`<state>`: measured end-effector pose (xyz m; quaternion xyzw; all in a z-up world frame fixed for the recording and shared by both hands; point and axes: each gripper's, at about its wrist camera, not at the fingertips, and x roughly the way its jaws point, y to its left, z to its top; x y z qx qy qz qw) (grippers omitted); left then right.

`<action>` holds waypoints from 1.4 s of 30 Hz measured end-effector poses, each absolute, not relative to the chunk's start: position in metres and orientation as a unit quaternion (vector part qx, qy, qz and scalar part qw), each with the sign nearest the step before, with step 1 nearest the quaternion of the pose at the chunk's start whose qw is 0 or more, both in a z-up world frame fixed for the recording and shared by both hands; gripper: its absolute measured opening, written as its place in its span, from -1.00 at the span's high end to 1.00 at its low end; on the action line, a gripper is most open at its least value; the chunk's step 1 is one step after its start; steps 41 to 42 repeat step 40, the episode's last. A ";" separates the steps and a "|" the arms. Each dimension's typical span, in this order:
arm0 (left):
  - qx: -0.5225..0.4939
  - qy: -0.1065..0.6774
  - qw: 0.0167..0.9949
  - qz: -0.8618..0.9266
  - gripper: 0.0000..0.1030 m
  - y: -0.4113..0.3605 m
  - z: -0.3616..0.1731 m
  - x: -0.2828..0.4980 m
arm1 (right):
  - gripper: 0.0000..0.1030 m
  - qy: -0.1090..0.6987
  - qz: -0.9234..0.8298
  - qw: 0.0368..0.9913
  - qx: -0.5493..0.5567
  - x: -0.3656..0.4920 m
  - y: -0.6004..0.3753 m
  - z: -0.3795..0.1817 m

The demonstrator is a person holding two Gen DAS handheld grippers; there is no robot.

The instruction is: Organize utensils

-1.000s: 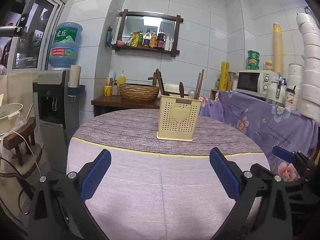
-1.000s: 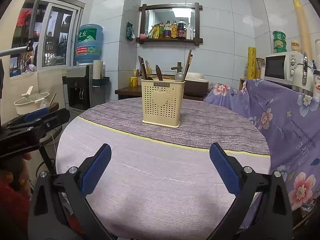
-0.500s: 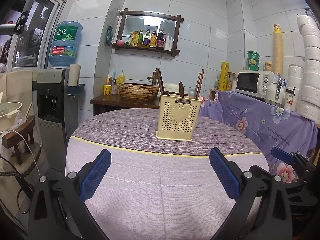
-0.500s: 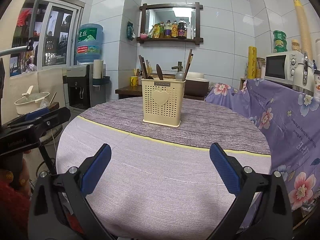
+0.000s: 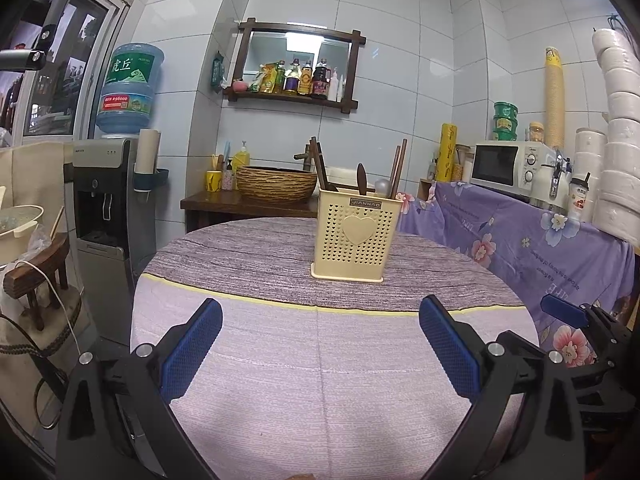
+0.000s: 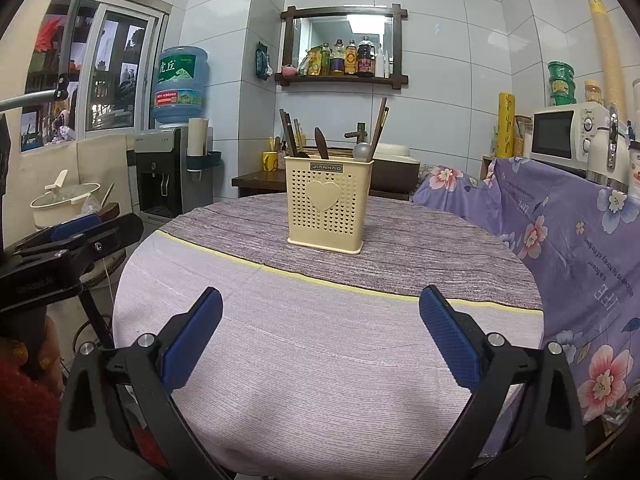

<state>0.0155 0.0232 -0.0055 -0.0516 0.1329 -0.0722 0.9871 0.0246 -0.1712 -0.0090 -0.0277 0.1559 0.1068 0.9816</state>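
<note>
Both grippers hung over the near edge of the round table (image 5: 320, 380), w/ nothing in either. Left gripper (image 5: 320, 344) sat at the bottom of its frame, blue pads spread wide apart, empty. Right gripper (image 6: 320, 340) was the same: fingers wide, released, nothing between them. The cream utensil holder (image 5: 354, 236) w/ a heart on its front stood upright at frame centre, on the darker far part of the tablecloth, well apart from both tools. Chopsticks (image 6: 378, 128), a dark wooden spoon (image 6: 321, 144) & a metal ladle end (image 6: 362, 151) stuck up out of it. Microwave (image 5: 504, 168) at right, water dispenser (image 5: 108, 196) at left.
</note>
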 end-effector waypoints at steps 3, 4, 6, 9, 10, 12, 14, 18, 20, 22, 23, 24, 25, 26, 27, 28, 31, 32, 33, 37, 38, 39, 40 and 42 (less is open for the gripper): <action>-0.052 0.134 0.987 -0.074 -0.90 0.023 -0.006 0.016 | -0.89 0.155 0.106 0.982 -0.028 0.024 -0.171 -0.009; -0.053 0.135 0.987 -0.074 -0.90 0.023 -0.006 0.016 | -0.89 0.155 0.106 0.982 -0.028 0.024 -0.172 -0.009; -0.054 0.136 0.987 -0.074 -0.90 0.023 -0.007 0.016 | -0.89 0.156 0.106 0.982 -0.027 0.024 -0.172 -0.010; -0.053 0.135 0.987 -0.074 -0.90 0.024 -0.006 0.015 | -0.89 0.156 0.106 0.982 -0.028 0.024 -0.172 -0.009; -0.053 0.135 0.987 -0.074 -0.90 0.024 -0.006 0.016 | -0.89 0.157 0.106 0.982 -0.027 0.025 -0.172 -0.010; -0.054 0.135 0.987 -0.074 -0.90 0.024 -0.006 0.015 | -0.89 0.157 0.107 0.981 -0.027 0.025 -0.173 -0.011; -0.054 0.135 0.986 -0.076 -0.90 0.024 -0.006 0.015 | -0.89 0.157 0.107 0.981 -0.028 0.025 -0.172 -0.011; -0.059 0.137 0.986 -0.078 -0.90 0.024 -0.006 0.016 | -0.89 0.158 0.106 0.981 -0.027 0.025 -0.172 -0.011; -0.060 0.139 0.985 -0.078 -0.90 0.025 -0.006 0.017 | -0.89 0.158 0.106 0.981 -0.027 0.025 -0.172 -0.011; -0.061 0.141 0.985 -0.078 -0.90 0.026 -0.006 0.017 | -0.89 0.158 0.107 0.981 -0.028 0.025 -0.172 -0.010; -0.062 0.141 0.985 -0.079 -0.90 0.026 -0.006 0.017 | -0.89 0.158 0.107 0.981 -0.027 0.025 -0.172 -0.010; -0.063 0.141 0.985 -0.080 -0.90 0.026 -0.007 0.017 | -0.89 0.158 0.107 0.981 -0.027 0.024 -0.173 -0.011; -0.064 0.141 0.985 -0.081 -0.90 0.025 -0.007 0.017 | -0.89 0.158 0.107 0.981 -0.028 0.025 -0.172 -0.010; -0.065 0.140 0.985 -0.082 -0.90 0.025 -0.007 0.017 | -0.89 0.158 0.107 0.981 -0.027 0.025 -0.172 -0.011; -0.066 0.140 0.984 -0.084 -0.90 0.025 -0.007 0.016 | -0.89 0.159 0.107 0.981 -0.027 0.025 -0.173 -0.011; -0.066 0.140 0.984 -0.084 -0.90 0.026 -0.007 0.017 | -0.89 0.159 0.107 0.981 -0.027 0.025 -0.172 -0.011; -0.062 0.141 0.985 -0.080 -0.90 0.025 -0.007 0.017 | -0.89 0.159 0.107 0.981 -0.027 0.025 -0.173 -0.012; -0.061 0.142 0.985 -0.079 -0.90 0.025 -0.007 0.017 | -0.89 0.159 0.107 0.981 -0.027 0.025 -0.173 -0.012; -0.060 0.143 0.985 -0.078 -0.90 0.025 -0.007 0.017 | -0.89 0.159 0.107 0.981 -0.027 0.025 -0.173 -0.013; -0.060 0.148 0.984 -0.077 -0.90 0.025 -0.009 0.018 | -0.89 0.160 0.107 0.981 -0.027 0.025 -0.173 -0.016; -0.060 0.149 0.984 -0.077 -0.90 0.025 -0.009 0.019 | -0.89 0.160 0.107 0.981 -0.027 0.025 -0.173 -0.016; -0.060 0.149 0.984 -0.077 -0.90 0.026 -0.009 0.019 | -0.89 0.160 0.108 0.981 -0.027 0.025 -0.173 -0.016; -0.059 0.150 0.984 -0.077 -0.90 0.025 -0.008 0.020 | -0.89 0.161 0.108 0.981 -0.027 0.025 -0.173 -0.015; -0.059 0.150 0.984 -0.077 -0.90 0.025 -0.008 0.020 | -0.89 0.161 0.108 0.981 -0.027 0.025 -0.173 -0.015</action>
